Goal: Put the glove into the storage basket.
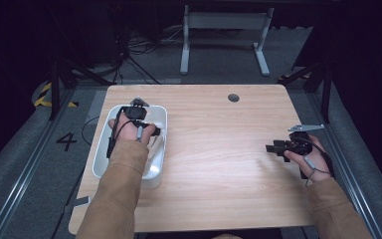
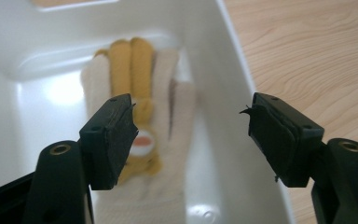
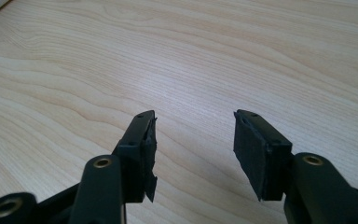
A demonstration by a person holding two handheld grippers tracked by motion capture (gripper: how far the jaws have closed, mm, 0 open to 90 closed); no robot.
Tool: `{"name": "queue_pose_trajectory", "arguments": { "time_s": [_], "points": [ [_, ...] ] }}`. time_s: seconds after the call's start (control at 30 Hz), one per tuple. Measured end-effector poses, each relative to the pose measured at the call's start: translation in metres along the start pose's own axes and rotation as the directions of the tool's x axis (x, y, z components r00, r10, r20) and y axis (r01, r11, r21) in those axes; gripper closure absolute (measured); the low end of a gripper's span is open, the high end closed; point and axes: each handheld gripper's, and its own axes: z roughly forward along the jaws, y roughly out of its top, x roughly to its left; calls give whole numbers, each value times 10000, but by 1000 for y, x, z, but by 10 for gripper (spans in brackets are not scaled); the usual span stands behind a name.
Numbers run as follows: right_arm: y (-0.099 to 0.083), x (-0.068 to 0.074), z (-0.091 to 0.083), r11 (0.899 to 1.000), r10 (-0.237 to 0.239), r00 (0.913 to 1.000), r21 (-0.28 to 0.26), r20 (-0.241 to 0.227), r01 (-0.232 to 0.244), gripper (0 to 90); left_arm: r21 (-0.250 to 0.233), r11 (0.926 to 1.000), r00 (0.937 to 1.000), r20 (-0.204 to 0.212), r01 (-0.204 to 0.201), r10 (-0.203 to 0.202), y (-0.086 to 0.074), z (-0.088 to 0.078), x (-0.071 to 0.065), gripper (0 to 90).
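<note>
Nearest, our right gripper (image 3: 193, 154) hovers wide open and empty over the bare wooden table (image 1: 219, 149). Farther off, our left gripper (image 2: 191, 140), also wide open, hangs above a cream-and-yellow work glove (image 2: 140, 121) lying in the white plastic tub (image 2: 242, 65), apparently not yet grasped.

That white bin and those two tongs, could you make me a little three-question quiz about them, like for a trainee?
1. True or false: the glove lies on the bare table.
2. Which tongs hang over the bin? A) left tongs B) right tongs
3. Fill in: the jaws of both tongs stand ____.

Key:
1. False; it lies inside the bin.
2. A; the right tongs are over bare wood.
3. Open, with nothing between them.
</note>
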Motion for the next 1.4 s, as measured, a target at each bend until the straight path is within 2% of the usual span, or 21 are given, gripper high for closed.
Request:
{"name": "queue_pose_trajectory", "arguments": {
  "time_s": [0.1,0.2,0.3,0.37,0.43,0.53,0.57,0.67,0.73,0.8,1.0,1.03,1.13,1.23,1.3,1.4],
  "points": [
    [-3,-1,-2,10000,28,10000,-3,40,-28,494,-248,9986,9983,333,-466,474,4,2,-14,321],
    [-5,-2,-5,10000,51,10000,-39,70,-51,494,-484,9949,9935,670,-890,921,6,5,-29,329],
    [-7,-4,-7,10000,66,9999,-47,90,-66,494,-827,9911,9852,1280,-1041,1142,5,8,-43,364],
    [-8,-4,-7,10000,89,9999,-45,102,-89,494,-982,9871,9788,1492,-1266,1404,3,10,-52,364],
    [-9,-5,-7,10000,86,9999,-33,94,-85,493,-1130,9820,9699,1743,-1516,1698,-1,12,-59,363],
    [-9,-5,-6,10000,75,9999,-25,98,-75,493,-1464,9713,9526,2142,-1874,2161,-9,14,-69,348],
    [-9,-4,-6,10000,56,10000,-45,79,-56,493,-1572,9665,9451,2267,-2029,2353,-12,14,-71,347],
    [-8,-3,-6,9999,-14,10000,-111,48,14,493,-1803,9519,9293,2335,-2479,2863,-22,16,-78,340],
    [-8,-4,-6,10000,-34,10000,-93,36,35,493,-1867,9472,9218,2436,-2606,3016,-28,16,-81,338],
    [-8,-4,-5,10000,-28,10000,-77,53,29,493,-1942,9424,9104,2648,-2724,3178,-34,16,-83,343],
    [-8,-3,-5,9999,-57,10000,-91,70,58,492,-2542,9246,8915,2851,-2837,3520,-51,14,-85,337],
    [-8,-3,-5,9999,-75,10000,-99,65,76,491,-2608,9254,8899,2953,-2750,3477,-54,16,-85,335],
    [-8,-4,-5,9999,-69,10000,-108,69,69,492,-2593,9251,8792,3195,-2775,3534,-64,23,-87,331],
    [-8,-4,-5,10000,-61,10000,-48,58,61,490,-2401,9227,8699,3269,-3015,3693,-71,29,-89,336],
    [-9,-3,-4,10000,-61,10000,-3,44,61,489,-2336,9180,8580,3393,-3204,3858,-76,33,-90,334],
    [-9,-4,-3,10000,-79,10000,39,50,79,489,-2520,9003,8318,3545,-3549,4271,-84,37,-92,327]
  ]
}}
